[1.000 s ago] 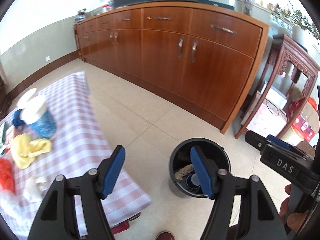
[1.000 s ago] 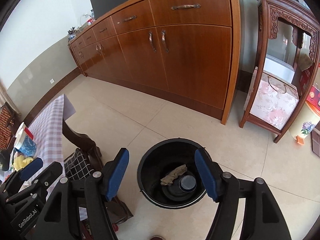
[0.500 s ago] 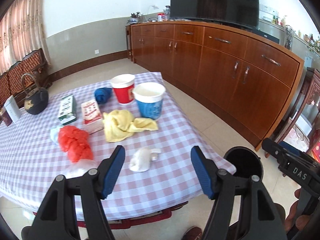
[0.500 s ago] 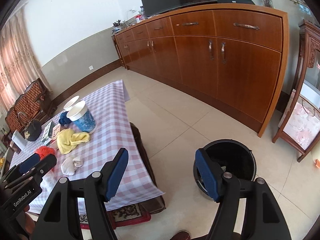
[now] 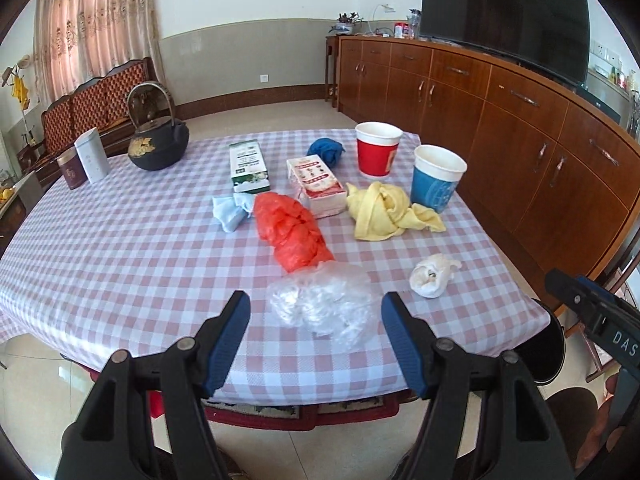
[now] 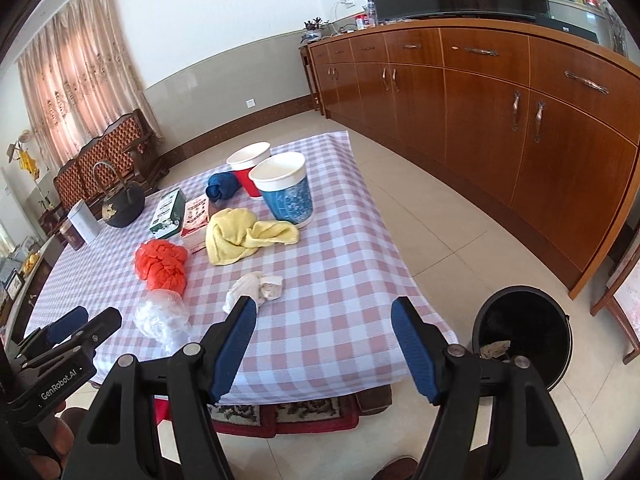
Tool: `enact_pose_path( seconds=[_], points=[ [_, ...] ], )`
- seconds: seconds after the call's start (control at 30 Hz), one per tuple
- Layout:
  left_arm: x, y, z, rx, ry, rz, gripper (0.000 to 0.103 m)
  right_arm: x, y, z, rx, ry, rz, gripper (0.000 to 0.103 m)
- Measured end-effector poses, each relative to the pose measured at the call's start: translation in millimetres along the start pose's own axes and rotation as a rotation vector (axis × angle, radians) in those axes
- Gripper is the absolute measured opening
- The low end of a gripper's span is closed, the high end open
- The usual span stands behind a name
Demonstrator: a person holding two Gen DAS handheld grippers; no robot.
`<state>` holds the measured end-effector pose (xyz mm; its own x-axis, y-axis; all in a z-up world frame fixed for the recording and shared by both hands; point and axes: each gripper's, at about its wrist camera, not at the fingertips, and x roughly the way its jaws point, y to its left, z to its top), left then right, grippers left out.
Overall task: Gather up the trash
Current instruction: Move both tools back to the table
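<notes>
A checked table (image 5: pixel 120 248) carries trash: a clear crumpled plastic bag (image 5: pixel 324 304), a red plastic bag (image 5: pixel 292 232), a white crumpled tissue (image 5: pixel 432 276), a yellow cloth (image 5: pixel 384 212), a light blue wad (image 5: pixel 232 210), a blue wad (image 5: pixel 326 150). My left gripper (image 5: pixel 316 320) is open and empty, its fingers either side of the clear bag near the front edge. My right gripper (image 6: pixel 324 328) is open and empty over the table's front right corner, just in front of the tissue (image 6: pixel 256 286). A black bin (image 6: pixel 524 332) stands on the floor at the right.
A red cup (image 5: pixel 378 154), a blue cup (image 5: pixel 438 182), two small boxes (image 5: pixel 248 166), a black kettle (image 5: pixel 158 138) and two tins (image 5: pixel 92 156) stand farther back on the table. A long wooden cabinet (image 6: pixel 500 112) runs along the right. A bench (image 5: pixel 100 96) stands behind.
Both grippers swung left from the bin to the table. The left one now faces the clear bag; the right one has the tissue near its left finger. Both stayed open.
</notes>
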<state>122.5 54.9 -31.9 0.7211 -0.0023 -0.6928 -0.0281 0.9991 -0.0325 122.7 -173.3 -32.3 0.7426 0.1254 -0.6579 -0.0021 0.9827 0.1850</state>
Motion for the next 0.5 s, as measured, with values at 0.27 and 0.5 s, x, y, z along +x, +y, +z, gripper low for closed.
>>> enact_pose_path(
  seconds=[0.27,0.5],
  points=[
    [6.1,9.0,-4.0,-0.028,0.012,0.005,0.070,12.0,27.6,-4.3,-0.055,0.032,0.027,0.072],
    [15.6,14.8,-7.8,-0.044,0.035,-0.003,0.070,20.2,35.5,-2.5,-0.072,0.045,0.031,0.072]
  ],
)
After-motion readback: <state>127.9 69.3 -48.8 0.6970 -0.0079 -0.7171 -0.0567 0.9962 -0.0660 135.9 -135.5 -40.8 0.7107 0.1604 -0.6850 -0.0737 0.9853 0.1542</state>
